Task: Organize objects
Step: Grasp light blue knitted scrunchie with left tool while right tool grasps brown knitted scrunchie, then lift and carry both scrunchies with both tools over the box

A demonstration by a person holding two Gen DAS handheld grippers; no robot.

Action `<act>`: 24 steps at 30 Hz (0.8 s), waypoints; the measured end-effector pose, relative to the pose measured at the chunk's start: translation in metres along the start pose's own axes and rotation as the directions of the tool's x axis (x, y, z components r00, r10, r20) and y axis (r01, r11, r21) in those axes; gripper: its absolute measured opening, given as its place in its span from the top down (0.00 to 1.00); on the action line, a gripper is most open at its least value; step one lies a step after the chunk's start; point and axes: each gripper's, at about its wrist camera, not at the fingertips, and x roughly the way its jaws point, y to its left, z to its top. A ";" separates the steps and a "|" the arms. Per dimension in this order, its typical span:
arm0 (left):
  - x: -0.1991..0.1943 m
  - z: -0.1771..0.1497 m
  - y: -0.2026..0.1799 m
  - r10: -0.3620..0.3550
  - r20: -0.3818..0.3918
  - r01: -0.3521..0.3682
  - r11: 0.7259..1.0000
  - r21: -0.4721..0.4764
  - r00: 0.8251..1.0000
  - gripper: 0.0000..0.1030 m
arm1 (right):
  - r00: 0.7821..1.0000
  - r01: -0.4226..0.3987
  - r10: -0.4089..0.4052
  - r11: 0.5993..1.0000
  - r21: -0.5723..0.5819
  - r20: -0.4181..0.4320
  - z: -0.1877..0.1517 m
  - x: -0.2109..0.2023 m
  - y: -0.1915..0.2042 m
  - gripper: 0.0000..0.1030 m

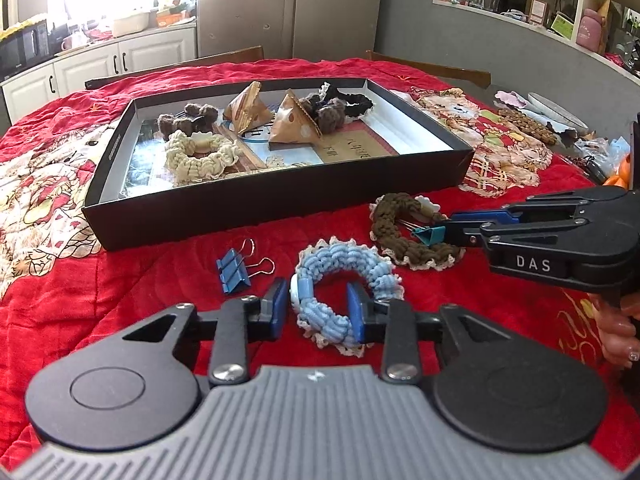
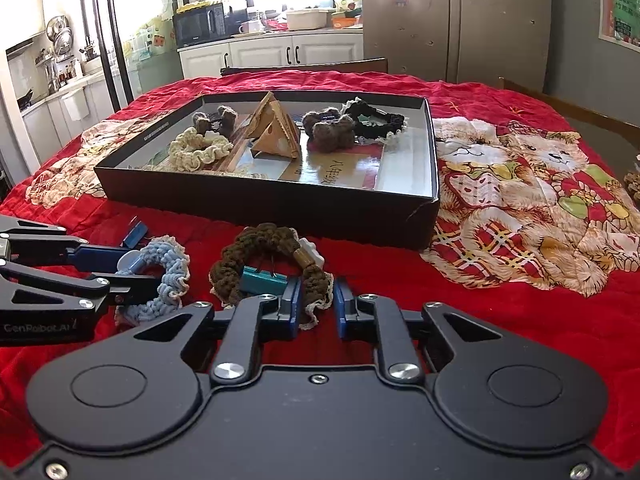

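Note:
A light-blue crocheted scrunchie (image 1: 344,276) lies on the red quilt in front of the black box. My left gripper (image 1: 318,312) is shut on its near-left band, one pad outside the ring and one inside. From the right wrist view the same gripper (image 2: 120,272) comes in from the left, holding the blue scrunchie (image 2: 168,272). A brown scrunchie (image 2: 264,244) with a lace edge lies to the right of the blue one, and a teal binder clip (image 2: 262,280) rests inside its ring. My right gripper (image 2: 318,306) is shut on the brown scrunchie's near band.
The shallow black box (image 1: 280,200) behind holds cream, brown and black scrunchies and two tan triangular pouches. A blue binder clip (image 1: 232,272) lies left of the blue scrunchie. Clutter and a dish (image 1: 552,112) sit at the far right. A hand (image 1: 618,340) grips the right handle.

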 end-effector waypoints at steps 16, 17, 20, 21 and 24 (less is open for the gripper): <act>-0.006 0.001 0.002 0.001 0.006 0.000 1.000 -0.019 1.000 0.84 | 0.998 -0.004 0.005 1.000 -0.017 0.066 0.002 -0.024 0.006 0.91; -0.007 0.001 0.002 -0.001 0.006 0.001 1.000 -0.019 1.000 0.84 | 0.997 -0.007 0.008 1.000 -0.015 0.074 0.002 -0.027 0.006 0.91; -0.009 0.003 0.001 -0.005 0.010 0.005 1.000 -0.019 1.000 0.84 | 0.996 -0.012 0.013 1.000 -0.017 0.090 0.004 -0.035 0.007 0.91; -0.010 0.003 0.001 -0.006 0.013 0.007 1.000 -0.019 1.000 0.84 | 0.995 -0.015 0.016 1.000 -0.017 0.096 0.004 -0.038 0.008 0.91; -0.013 0.005 0.000 -0.009 0.021 0.009 1.000 -0.016 1.000 0.84 | 0.993 -0.022 0.024 1.000 -0.018 0.112 0.006 -0.044 0.010 0.91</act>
